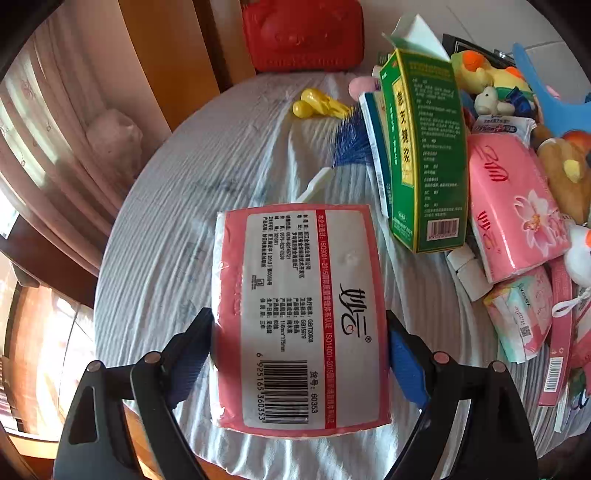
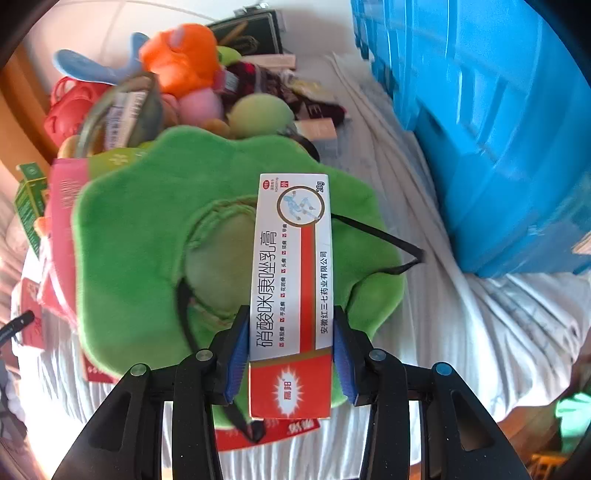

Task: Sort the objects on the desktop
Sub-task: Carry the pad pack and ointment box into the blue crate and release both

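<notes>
In the left wrist view my left gripper (image 1: 299, 332) is shut on a pink tissue pack (image 1: 299, 314), label and barcode side up, held above the white tablecloth (image 1: 184, 221). In the right wrist view my right gripper (image 2: 290, 332) is shut on a white and red ointment box (image 2: 291, 280), held lengthwise above a green plush toy (image 2: 147, 240).
A green medicine box (image 1: 424, 147), a second pink tissue pack (image 1: 513, 206), a blue brush (image 1: 351, 144), yellow toy (image 1: 317, 103), plush toys and small packets crowd the right of the table. A red container (image 1: 303, 33) stands behind. A blue crate (image 2: 498, 129) stands at the right.
</notes>
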### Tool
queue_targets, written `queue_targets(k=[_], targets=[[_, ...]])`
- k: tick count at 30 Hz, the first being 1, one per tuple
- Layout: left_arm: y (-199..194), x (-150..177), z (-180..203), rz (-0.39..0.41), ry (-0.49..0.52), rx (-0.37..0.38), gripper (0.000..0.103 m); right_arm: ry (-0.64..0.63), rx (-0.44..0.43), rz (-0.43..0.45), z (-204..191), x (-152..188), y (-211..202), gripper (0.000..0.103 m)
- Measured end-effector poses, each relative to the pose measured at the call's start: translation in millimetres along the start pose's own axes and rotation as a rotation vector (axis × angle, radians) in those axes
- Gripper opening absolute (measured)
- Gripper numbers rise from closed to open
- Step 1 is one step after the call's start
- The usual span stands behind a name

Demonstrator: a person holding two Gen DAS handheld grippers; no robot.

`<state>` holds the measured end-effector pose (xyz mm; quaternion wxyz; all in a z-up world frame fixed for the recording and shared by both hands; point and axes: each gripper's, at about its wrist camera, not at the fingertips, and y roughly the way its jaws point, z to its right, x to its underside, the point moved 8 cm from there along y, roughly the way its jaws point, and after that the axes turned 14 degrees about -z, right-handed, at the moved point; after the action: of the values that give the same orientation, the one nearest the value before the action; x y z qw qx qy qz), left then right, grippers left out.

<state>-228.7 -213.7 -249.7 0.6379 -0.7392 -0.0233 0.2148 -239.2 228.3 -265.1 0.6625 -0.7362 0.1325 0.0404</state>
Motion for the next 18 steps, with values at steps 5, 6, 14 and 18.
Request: queue_targets(k=[5, 6, 14, 18], targets=[[-46, 3, -2, 0.107, -0.006, 0.022, 0.088, -0.031, 0.02, 0.082, -9, 4, -33, 0.04], [-59, 6, -1, 0.132, -0.009, 0.027, 0.088, -0.038, 0.016, 0.102, -11, 6, -42, 0.04], [-147, 12, -2, 0.333, 0.003, 0.052, 0.088, -0.088, 0.011, 0.29, -31, 13, -123, 0.04], [-189, 18, 6, 0.419, 0.029, 0.091, 0.088, -0.1, 0.009, 0.391, -41, 17, -163, 0.04]])
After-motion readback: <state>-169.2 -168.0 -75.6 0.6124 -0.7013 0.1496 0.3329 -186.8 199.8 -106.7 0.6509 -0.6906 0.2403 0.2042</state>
